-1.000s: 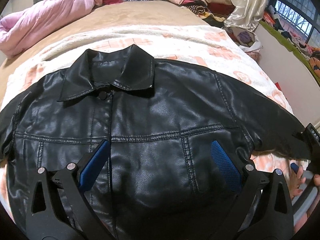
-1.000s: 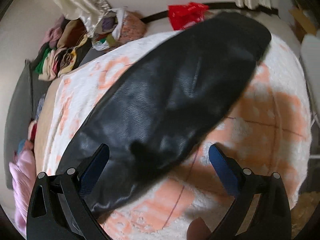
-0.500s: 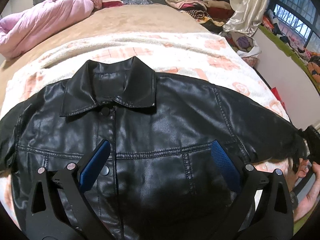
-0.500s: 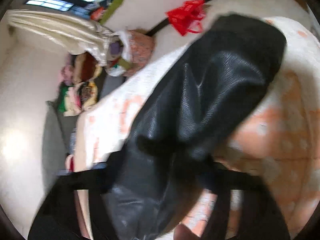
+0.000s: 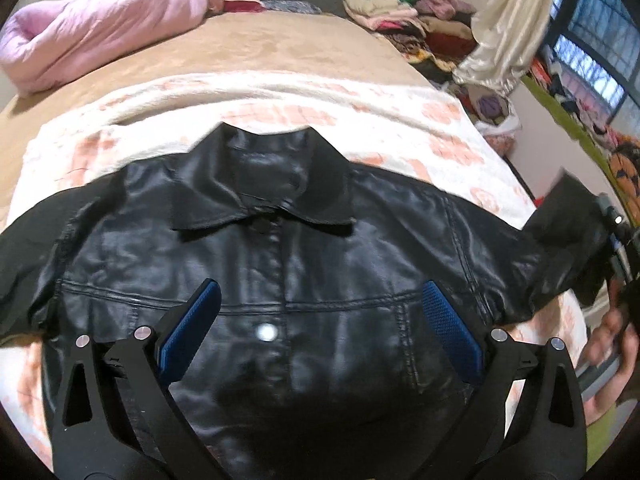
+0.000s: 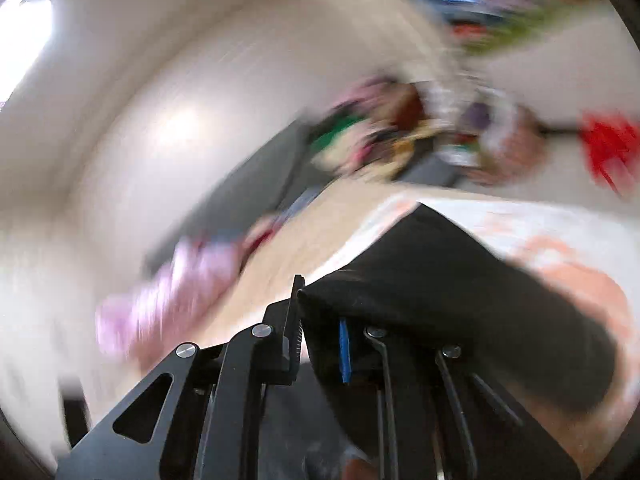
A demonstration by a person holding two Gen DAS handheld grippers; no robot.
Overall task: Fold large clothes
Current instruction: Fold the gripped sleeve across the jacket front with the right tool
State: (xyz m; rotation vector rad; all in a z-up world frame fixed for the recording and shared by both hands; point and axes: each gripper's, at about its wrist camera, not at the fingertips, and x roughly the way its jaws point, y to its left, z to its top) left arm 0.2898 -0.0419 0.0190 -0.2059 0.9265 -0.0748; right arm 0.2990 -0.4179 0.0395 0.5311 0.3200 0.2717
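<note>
Jacket (image 5: 304,280) fills the middle of my left wrist view — black leather, front up, collar toward the top of the frame, spread flat on a white blanket with orange patches (image 5: 400,120). My left gripper (image 5: 320,320) hangs over the chest panel with its jaws wide apart and nothing between them; the blue pads (image 5: 192,320) frame a snap button. At the right edge of that frame the sleeve end (image 5: 568,232) is lifted off the blanket, pinched by my right gripper (image 5: 618,240), with a hand (image 5: 612,344) below it. In the right wrist view, badly blurred, the right gripper's jaws are closing on the dark sleeve fabric, which bunches over the fingers at lower centre. Pink bedding (image 5: 100,28) lies upper left, piled clothes (image 5: 400,12) upper right.
</note>
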